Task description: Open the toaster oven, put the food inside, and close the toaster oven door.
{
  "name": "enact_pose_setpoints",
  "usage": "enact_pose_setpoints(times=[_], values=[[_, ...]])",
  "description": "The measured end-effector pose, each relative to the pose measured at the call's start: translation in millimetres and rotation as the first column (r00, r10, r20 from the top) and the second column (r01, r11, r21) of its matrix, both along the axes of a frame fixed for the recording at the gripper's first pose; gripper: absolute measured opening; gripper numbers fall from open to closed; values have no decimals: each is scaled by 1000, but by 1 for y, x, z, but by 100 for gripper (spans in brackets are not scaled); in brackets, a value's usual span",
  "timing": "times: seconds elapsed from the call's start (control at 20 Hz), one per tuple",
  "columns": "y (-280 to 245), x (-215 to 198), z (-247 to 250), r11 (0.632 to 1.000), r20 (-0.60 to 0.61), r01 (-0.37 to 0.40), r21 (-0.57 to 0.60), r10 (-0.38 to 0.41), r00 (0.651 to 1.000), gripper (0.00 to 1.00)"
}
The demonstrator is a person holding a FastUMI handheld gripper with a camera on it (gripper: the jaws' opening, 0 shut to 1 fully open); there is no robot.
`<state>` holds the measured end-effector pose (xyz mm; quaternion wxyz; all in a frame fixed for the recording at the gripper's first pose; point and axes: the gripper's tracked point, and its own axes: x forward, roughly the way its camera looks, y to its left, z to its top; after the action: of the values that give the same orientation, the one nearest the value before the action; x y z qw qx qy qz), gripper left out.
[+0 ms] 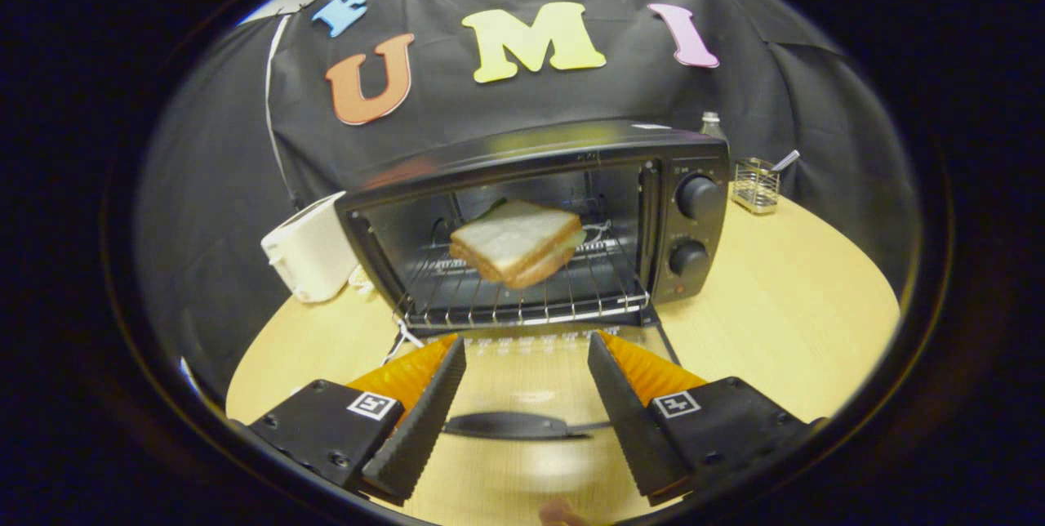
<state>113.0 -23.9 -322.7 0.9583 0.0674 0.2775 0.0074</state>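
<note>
Two fingers of the hand-held gripper stand spread apart with nothing between them, poised above the glass door of the toaster oven, which lies folded down flat toward the camera, its dark handle showing in the gap between the fingers. Beyond the fingertips, a sandwich of white bread appears inside the open oven cavity, above the wire rack; whether it rests on the rack or hangs just above it cannot be told. Two round knobs sit one over the other on the oven's front panel, beside the cavity. The oven stands on a light wooden table. A white toaster sits just beside the oven on one flank; on the other, near the back of the table, a small wire basket holds an utensil, and a bottle top peeks up behind the oven.
</note>
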Motion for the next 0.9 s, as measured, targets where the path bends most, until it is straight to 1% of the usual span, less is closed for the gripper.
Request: enact_pose_setpoints(times=[0.15,0.35,0.5,0.6,0.65,0.85,0.9], values=[[-6,-28,-13,999,0,24,-48,-24,1000,99],[7,-53,-40,998,-59,14,-66,-18,998,99],[14,-60,-60,995,-112,-29,-92,18,994,99],[18,-63,-74,997,-164,-36,-75,23,986,99],[16,-57,-70,996,-137,-28,-85,16,990,99],[14,-54,-75,987,-151,13,-162,-38,988,100],[15,-52,-75,987,-152,24,-162,-49,987,100]])
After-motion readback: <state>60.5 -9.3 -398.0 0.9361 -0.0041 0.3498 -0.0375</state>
